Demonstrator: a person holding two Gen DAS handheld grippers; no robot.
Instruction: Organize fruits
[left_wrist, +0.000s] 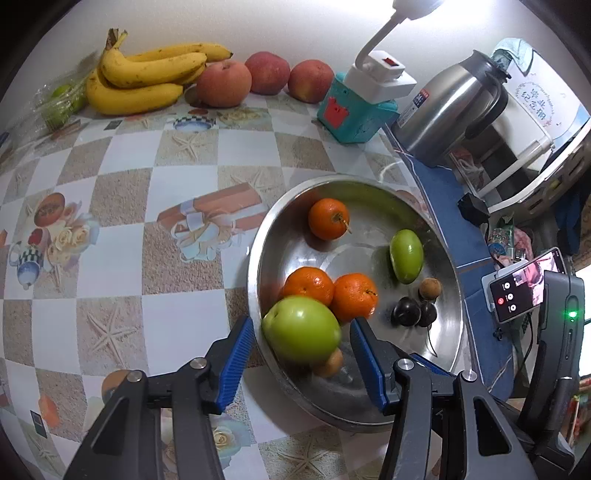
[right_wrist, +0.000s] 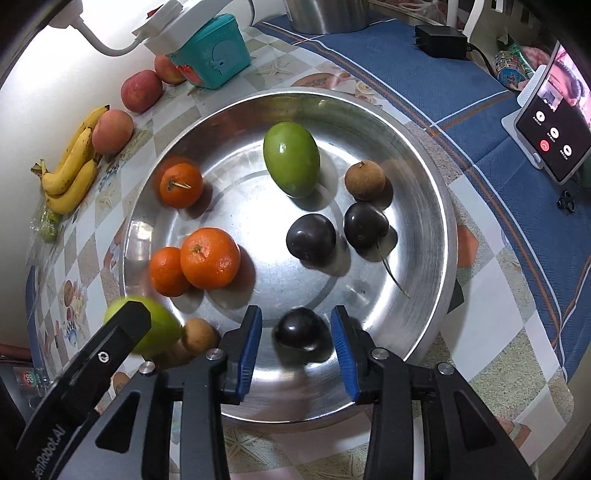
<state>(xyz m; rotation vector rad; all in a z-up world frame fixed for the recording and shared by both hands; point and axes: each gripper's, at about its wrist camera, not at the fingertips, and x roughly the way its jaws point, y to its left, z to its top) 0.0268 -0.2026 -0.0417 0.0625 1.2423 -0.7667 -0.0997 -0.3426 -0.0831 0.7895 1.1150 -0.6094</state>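
Observation:
A steel bowl (left_wrist: 452, 295) (right_wrist: 424, 173) holds three oranges (right_wrist: 209, 257), a green fruit (right_wrist: 291, 159), brown fruits (right_wrist: 365, 181) and dark plums (right_wrist: 311, 239). My left gripper (left_wrist: 302, 338) has its blue pads around a large green fruit (left_wrist: 301, 329) at the bowl's near rim; the jaws look open around it, with small gaps. My right gripper (right_wrist: 296, 336) is open around a dark plum (right_wrist: 300, 329) at the bowl's near side. The green fruit also shows in the right wrist view (right_wrist: 162, 325).
Bananas (left_wrist: 144, 79) and three apples (left_wrist: 223, 83) lie along the wall. A teal box (left_wrist: 351, 114) with a lamp, a steel kettle (left_wrist: 450, 107) and a phone (left_wrist: 522, 286) on a stand sit to the right on a blue cloth (left_wrist: 476, 254).

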